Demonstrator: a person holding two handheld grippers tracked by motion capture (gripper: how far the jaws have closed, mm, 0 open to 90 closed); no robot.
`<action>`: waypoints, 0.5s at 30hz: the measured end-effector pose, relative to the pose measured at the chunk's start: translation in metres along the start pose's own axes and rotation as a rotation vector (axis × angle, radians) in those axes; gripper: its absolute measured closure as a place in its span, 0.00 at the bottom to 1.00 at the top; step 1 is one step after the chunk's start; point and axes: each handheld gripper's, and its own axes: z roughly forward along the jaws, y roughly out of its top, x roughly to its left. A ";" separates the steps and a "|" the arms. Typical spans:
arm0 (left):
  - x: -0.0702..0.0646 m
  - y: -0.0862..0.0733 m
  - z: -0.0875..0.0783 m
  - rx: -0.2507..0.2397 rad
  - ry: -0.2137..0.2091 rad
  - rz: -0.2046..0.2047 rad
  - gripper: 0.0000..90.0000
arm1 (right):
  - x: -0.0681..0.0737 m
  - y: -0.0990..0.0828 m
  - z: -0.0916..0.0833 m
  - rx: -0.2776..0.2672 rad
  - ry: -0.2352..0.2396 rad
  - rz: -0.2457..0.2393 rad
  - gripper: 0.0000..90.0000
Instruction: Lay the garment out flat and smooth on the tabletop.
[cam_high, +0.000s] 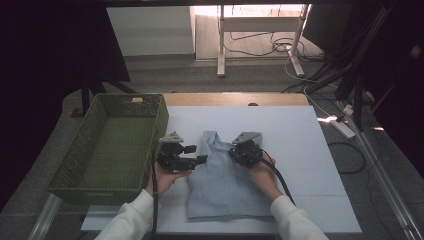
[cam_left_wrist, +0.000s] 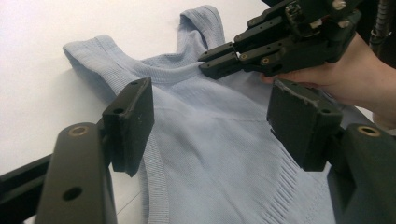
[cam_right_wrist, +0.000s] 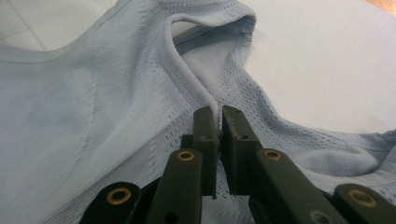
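No readable text, label, brand, number or sign anywhere in view. Small pale tag on far wall of green basket (cam_high: 136, 100) was too small to read.

Grey carpeted floor (cam_high: 165, 75) beyond the table; white desk frame (cam_high: 260, 30), loose cables (cam_high: 320, 65), power strip (cam_high: 344, 127); dark surroundings, bright patch behind.
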 end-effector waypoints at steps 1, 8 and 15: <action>0.000 0.000 0.000 -0.001 0.000 0.001 0.36 | -0.001 0.000 0.002 0.004 -0.006 0.001 0.94; 0.000 0.000 -0.001 0.000 0.000 0.001 0.36 | -0.006 -0.009 0.009 0.056 -0.005 0.020 0.93; 0.000 0.000 -0.003 -0.004 0.002 0.000 0.36 | -0.013 -0.010 0.005 0.027 -0.037 0.034 0.93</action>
